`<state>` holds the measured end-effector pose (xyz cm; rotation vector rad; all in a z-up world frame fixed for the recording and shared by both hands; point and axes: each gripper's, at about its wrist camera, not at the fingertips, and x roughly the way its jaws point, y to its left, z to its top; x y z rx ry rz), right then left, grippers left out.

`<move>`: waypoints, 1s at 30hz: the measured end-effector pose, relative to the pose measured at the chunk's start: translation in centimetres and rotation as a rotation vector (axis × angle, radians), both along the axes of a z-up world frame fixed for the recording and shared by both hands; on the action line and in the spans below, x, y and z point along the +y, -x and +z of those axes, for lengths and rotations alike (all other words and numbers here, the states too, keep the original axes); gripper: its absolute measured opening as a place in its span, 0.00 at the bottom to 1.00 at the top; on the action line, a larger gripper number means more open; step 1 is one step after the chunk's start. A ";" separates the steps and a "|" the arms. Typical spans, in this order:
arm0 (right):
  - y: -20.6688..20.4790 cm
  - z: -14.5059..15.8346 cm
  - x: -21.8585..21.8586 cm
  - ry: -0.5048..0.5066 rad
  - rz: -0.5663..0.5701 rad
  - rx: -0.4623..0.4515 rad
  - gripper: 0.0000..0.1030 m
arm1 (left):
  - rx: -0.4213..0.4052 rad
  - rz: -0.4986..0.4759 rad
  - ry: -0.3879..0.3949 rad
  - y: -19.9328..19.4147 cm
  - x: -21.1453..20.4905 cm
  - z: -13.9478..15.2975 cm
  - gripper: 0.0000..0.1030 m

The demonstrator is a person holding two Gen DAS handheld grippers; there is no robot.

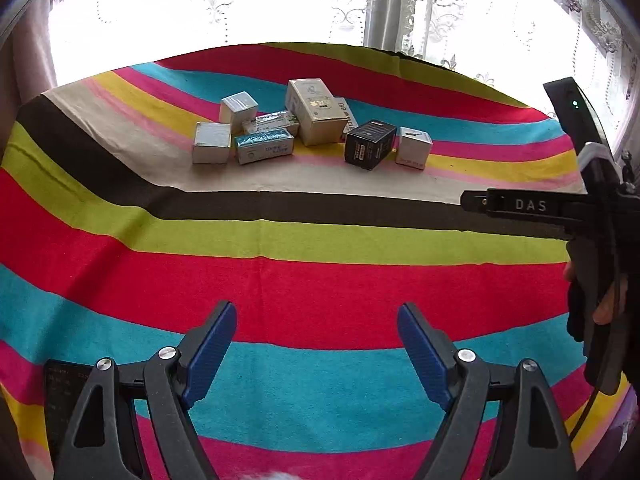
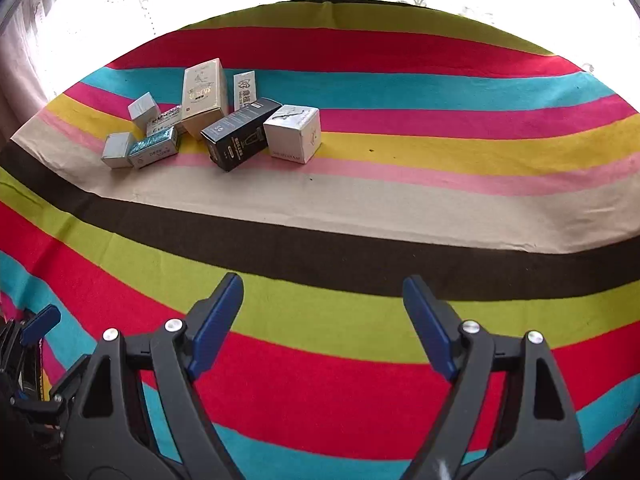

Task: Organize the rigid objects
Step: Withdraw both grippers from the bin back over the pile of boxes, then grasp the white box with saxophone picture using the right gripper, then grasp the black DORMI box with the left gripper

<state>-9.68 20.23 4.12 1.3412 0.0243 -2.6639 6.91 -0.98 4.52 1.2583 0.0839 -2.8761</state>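
Both claws hover wide apart and hold nothing above a desk covered by a striped cloth (image 1: 320,248); the left claw (image 1: 316,352) sits over the red and blue stripes, the right claw (image 2: 323,320) over the green and red ones. The boxes lie in a loose cluster on the far side of the cloth, on the beige, pink and yellow stripes, well apart from both claws. In the left wrist view the cluster appears near the middle: a tall cream box (image 1: 316,112) at the back, a black box (image 1: 368,145) to its right, touching or just beside a white cube box (image 1: 413,148), and on the left two grey-white cubes (image 1: 238,107) (image 1: 211,143) with a teal carton (image 1: 264,145) between them and the cream box. Only this view shows the right device from the side at the right edge, with the letters "DAS" (image 1: 530,205) on its black arm and a hand (image 1: 600,300) around the handle. The right wrist view puts the same cluster at far left and shows more clearly a narrow white packet (image 2: 244,85) standing behind the black box (image 2: 240,134), plus bare cloth to the right. Lace curtains (image 1: 400,0) hang behind the desk.
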 end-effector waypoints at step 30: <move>-6.1 2.2 9.0 0.156 -0.050 0.097 0.48 | -0.149 -0.269 0.032 21.5 10.9 -2.6 0.38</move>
